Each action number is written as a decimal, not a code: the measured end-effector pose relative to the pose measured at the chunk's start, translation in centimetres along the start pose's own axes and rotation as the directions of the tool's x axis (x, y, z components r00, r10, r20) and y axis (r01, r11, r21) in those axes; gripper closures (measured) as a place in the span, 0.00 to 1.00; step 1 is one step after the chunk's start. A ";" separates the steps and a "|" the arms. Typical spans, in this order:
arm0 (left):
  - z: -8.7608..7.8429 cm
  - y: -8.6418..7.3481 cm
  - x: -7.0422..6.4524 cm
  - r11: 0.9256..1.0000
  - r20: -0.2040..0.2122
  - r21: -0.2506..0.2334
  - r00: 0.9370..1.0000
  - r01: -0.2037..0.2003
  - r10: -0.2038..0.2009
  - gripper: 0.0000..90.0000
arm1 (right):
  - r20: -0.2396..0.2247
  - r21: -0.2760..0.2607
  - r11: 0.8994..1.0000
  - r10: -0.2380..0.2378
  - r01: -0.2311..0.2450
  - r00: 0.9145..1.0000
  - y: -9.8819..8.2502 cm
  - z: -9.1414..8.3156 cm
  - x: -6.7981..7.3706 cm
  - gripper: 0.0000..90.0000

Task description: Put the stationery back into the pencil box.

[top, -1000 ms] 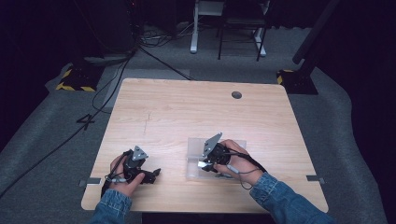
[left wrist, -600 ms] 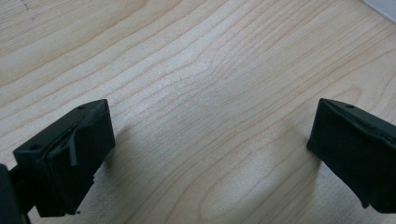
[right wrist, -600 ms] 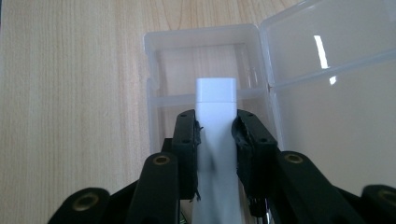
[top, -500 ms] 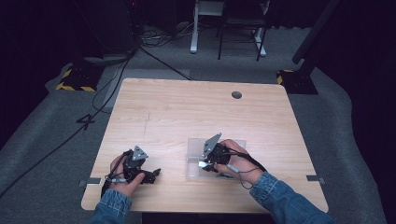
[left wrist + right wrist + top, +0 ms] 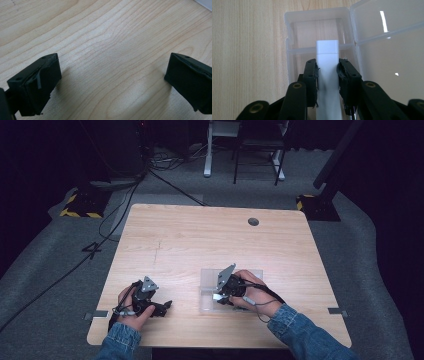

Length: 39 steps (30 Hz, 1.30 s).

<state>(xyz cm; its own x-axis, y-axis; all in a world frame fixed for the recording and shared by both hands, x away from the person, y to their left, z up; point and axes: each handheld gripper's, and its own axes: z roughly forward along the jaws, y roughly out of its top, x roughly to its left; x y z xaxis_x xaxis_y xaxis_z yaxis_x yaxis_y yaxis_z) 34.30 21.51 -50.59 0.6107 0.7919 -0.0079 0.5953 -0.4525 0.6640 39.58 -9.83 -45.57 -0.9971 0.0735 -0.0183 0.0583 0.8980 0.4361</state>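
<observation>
Ahead of your two grippers the wooden table (image 5: 200, 240) lies open to its far edge, with the clear plastic box (image 5: 252, 276) under your right gripper (image 5: 218, 296) the sole obstacle, its lid folded flat alongside.

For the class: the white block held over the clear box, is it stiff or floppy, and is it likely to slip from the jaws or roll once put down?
The white block looks stiff: it stays straight between the right gripper pads. Its smooth faces could slip. Flat sides suggest it won't roll in the clear box.
</observation>
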 end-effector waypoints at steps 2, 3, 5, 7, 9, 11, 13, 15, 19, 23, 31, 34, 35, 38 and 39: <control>0.0 0.0 0.0 1.000 0.000 0.000 1.000 0.000 0.000 0.00 | 0.011 0.005 1.000 -0.010 0.010 1.000 0.0 0.0 0.1 0.77; 0.0 0.0 0.0 1.000 0.000 0.000 1.000 0.000 0.000 0.00 | 0.014 0.006 1.000 -0.014 0.014 1.000 0.0 0.0 0.1 0.77; 0.0 0.0 0.0 1.000 0.000 0.000 1.000 0.000 0.000 0.00 | 0.020 0.004 0.999 -0.032 0.032 0.999 0.0 -0.1 0.2 0.77; 0.0 0.0 0.0 1.000 0.000 0.000 1.000 0.000 0.000 0.00 | 0.021 0.004 0.999 -0.042 0.041 0.999 0.0 -0.2 0.3 0.77; 0.0 0.0 0.0 1.000 0.000 0.000 1.000 0.000 0.000 0.00 | 0.021 0.002 0.999 -0.034 0.034 0.999 0.0 -0.4 0.3 0.77; 0.0 0.0 0.0 1.000 0.000 0.000 1.000 0.000 0.000 0.01 | 0.016 -0.001 1.000 -0.022 0.022 1.000 -0.2 -0.5 0.2 0.75; 0.0 0.0 0.0 1.000 0.000 0.000 1.000 0.000 0.000 0.00 | 0.018 -0.007 1.000 -0.017 0.017 1.000 -0.4 -0.8 0.2 0.74; 0.0 0.0 0.0 1.000 0.000 0.000 1.000 0.000 0.000 0.00 | 0.018 -0.006 1.000 -0.009 0.009 1.000 -0.6 -1.0 0.3 0.74; 0.0 0.0 0.0 1.000 0.000 0.000 1.000 0.000 0.000 0.00 | 0.028 0.003 1.000 -0.014 0.014 1.000 -1.2 -1.4 0.4 0.74; 0.0 0.0 0.0 1.000 0.000 0.000 1.000 0.000 0.000 0.00 | 0.041 0.022 1.000 -0.004 0.003 0.999 -1.9 -1.6 0.3 0.74; 0.0 0.0 0.0 1.000 0.000 0.000 1.000 0.000 0.000 0.00 | 0.061 0.042 0.999 -0.019 0.016 0.998 -2.5 -1.9 0.0 0.73; 0.0 0.0 0.0 1.000 0.002 0.000 1.000 0.002 -0.002 0.00 | 0.067 0.049 0.999 -0.018 0.015 0.998 -2.7 -2.0 -0.1 0.73; 0.0 0.0 0.0 1.000 0.002 0.000 1.000 0.003 -0.003 0.00 | 0.065 0.051 0.999 -0.011 0.008 0.998 -2.7 -2.1 -0.1 0.73; 0.0 0.0 0.0 1.000 0.002 0.000 1.000 0.002 -0.002 0.00 | 0.067 0.055 0.998 -0.009 0.005 0.998 -2.9 -2.2 -0.1 0.72; 0.0 0.0 0.0 1.000 0.002 0.000 1.000 0.001 -0.001 0.00 | 0.068 0.051 0.999 -0.007 0.004 0.998 -2.9 -2.2 -0.1 0.72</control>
<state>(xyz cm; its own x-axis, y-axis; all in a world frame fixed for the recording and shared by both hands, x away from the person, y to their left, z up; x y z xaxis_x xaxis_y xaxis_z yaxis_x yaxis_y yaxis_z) 34.30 21.51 -50.59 0.6107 0.7918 -0.0102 0.5963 -0.4514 0.6639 39.44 -13.40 -44.80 -0.9919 0.0967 -0.0829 0.0570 0.9193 0.3895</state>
